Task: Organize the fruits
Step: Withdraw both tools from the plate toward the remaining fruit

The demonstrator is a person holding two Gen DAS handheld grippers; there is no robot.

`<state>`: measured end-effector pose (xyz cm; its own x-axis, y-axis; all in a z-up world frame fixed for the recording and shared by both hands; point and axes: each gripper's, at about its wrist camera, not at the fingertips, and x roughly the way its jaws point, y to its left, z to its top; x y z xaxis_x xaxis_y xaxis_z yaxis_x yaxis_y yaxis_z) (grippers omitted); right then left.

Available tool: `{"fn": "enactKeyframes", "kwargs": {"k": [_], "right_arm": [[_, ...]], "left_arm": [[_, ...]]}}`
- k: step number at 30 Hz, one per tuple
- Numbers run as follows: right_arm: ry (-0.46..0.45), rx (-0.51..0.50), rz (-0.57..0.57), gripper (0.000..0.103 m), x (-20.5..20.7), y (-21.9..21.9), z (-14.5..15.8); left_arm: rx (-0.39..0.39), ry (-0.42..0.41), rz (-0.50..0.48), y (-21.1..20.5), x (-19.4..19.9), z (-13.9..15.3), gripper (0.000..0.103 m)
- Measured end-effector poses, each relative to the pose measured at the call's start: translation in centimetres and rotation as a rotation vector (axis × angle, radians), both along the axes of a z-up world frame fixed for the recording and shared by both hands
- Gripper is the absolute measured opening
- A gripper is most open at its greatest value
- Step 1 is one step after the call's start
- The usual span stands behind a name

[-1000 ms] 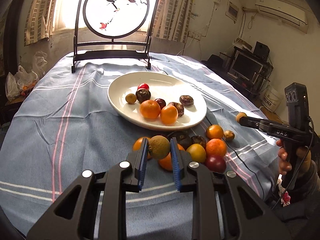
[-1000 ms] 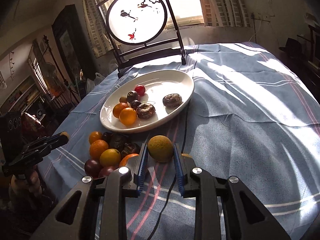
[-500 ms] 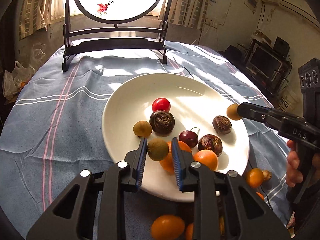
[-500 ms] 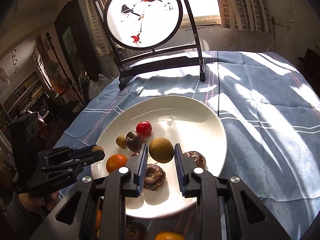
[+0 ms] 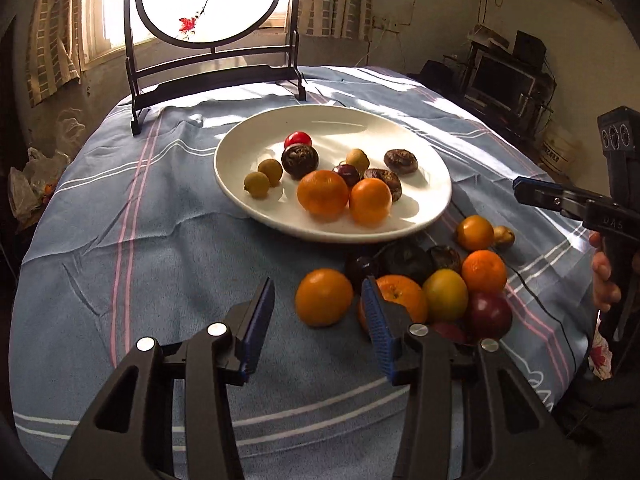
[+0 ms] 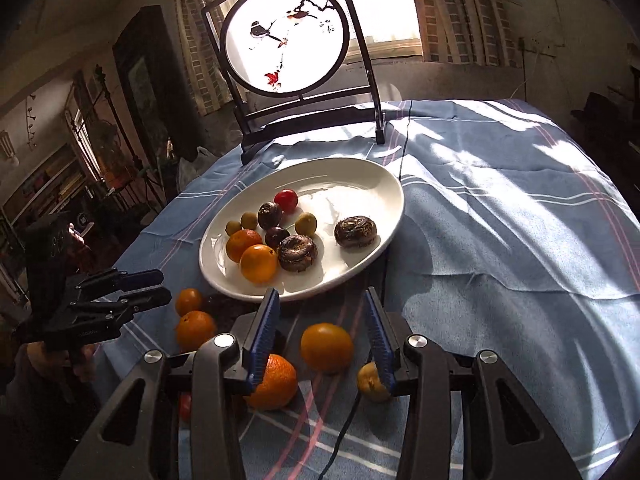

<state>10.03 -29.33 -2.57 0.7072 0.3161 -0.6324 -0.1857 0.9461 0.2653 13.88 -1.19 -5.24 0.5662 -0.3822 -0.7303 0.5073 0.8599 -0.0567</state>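
Left hand-held gripper (image 5: 318,312): jaws opening, nothing between the pads; it hangs above the blue cloth just left of the loose fruit pile.
Right hand-held gripper (image 6: 322,324): jaws opening, empty as well; it hangs over the near edge of the plate and the loose fruit.
Plate (image 5: 424,168): white and oval, on the striped tabletop (image 5: 160,264); it carries two oranges (image 5: 322,193), three small yellow-green fruits (image 5: 257,185), a red fruit (image 5: 298,139), a dark cherry and several wrinkled dark fruits.
Loose fruit (image 5: 446,294): a cluster on the cloth just beside the plate's near rim, made up of oranges, a yellow fruit, dark purple ones and wrinkled dark ones, touching each other.
Single orange (image 5: 324,297): lies on the cloth at the cluster's left edge, below the left gripper's gap.
Round painted screen (image 5: 212,0): upright on its dark stand at the far end of the tabletop, before the window.
Person's hand (image 5: 604,276): fingers around the right gripper's handle, at the right edge.
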Motion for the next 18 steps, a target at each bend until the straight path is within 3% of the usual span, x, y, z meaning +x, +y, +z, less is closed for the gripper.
{"fn": "enactKeyframes", "kwargs": {"k": [10, 18], "right_arm": [[0.018, 0.02, -0.027, 0.044, -2.8, -0.6, -1.2], [0.027, -0.003, -0.04, 0.044, -2.4, -0.7, -1.8]], "left_arm": [[0.102, -0.014, -0.034, -1.0, 0.1, -1.9, 0.044], [0.073, 0.075, -0.068, -1.6, 3.3, -2.5, 0.046]]}}
